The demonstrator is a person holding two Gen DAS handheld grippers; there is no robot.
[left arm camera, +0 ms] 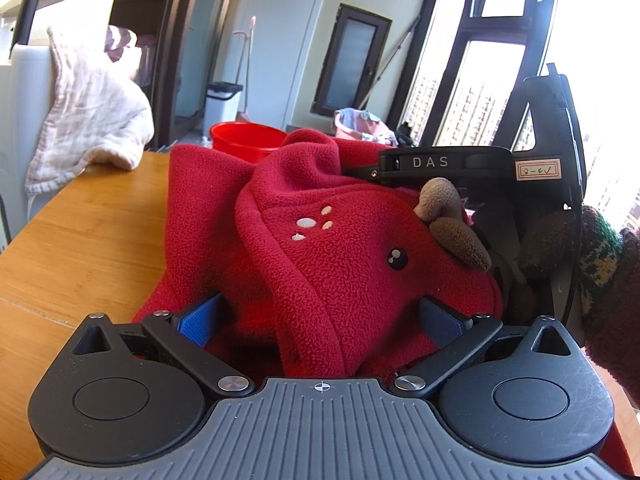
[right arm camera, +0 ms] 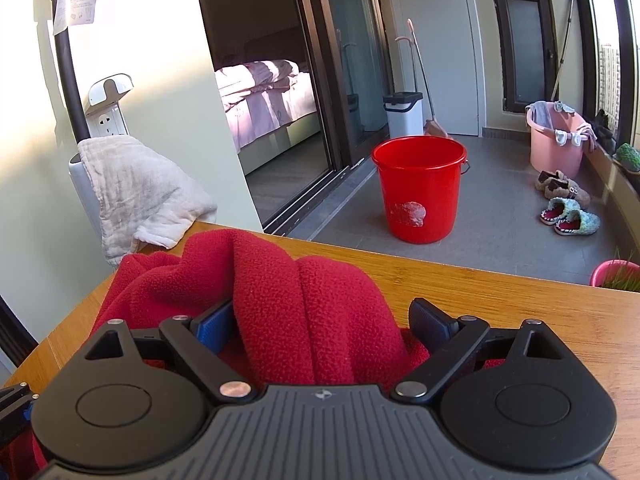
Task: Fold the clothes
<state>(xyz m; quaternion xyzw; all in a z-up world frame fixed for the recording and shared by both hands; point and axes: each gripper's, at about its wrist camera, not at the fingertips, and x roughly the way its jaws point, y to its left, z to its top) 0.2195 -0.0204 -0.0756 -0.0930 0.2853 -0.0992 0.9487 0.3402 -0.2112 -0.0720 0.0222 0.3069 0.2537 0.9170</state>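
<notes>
The red fleece garment lies heaped on the wooden bench, bunched directly ahead of both tools and rising between their fingers. The left tool stands wide, fleece between its blue pads, but whether they press it I cannot tell. The right tool is spread wide too, a ridge of fleece running lengthwise away through the gap, pads apparently clear. Beyond the bench, a red bucket stands on the grey balcony floor.

Sunlit balcony, red bucket
</notes>
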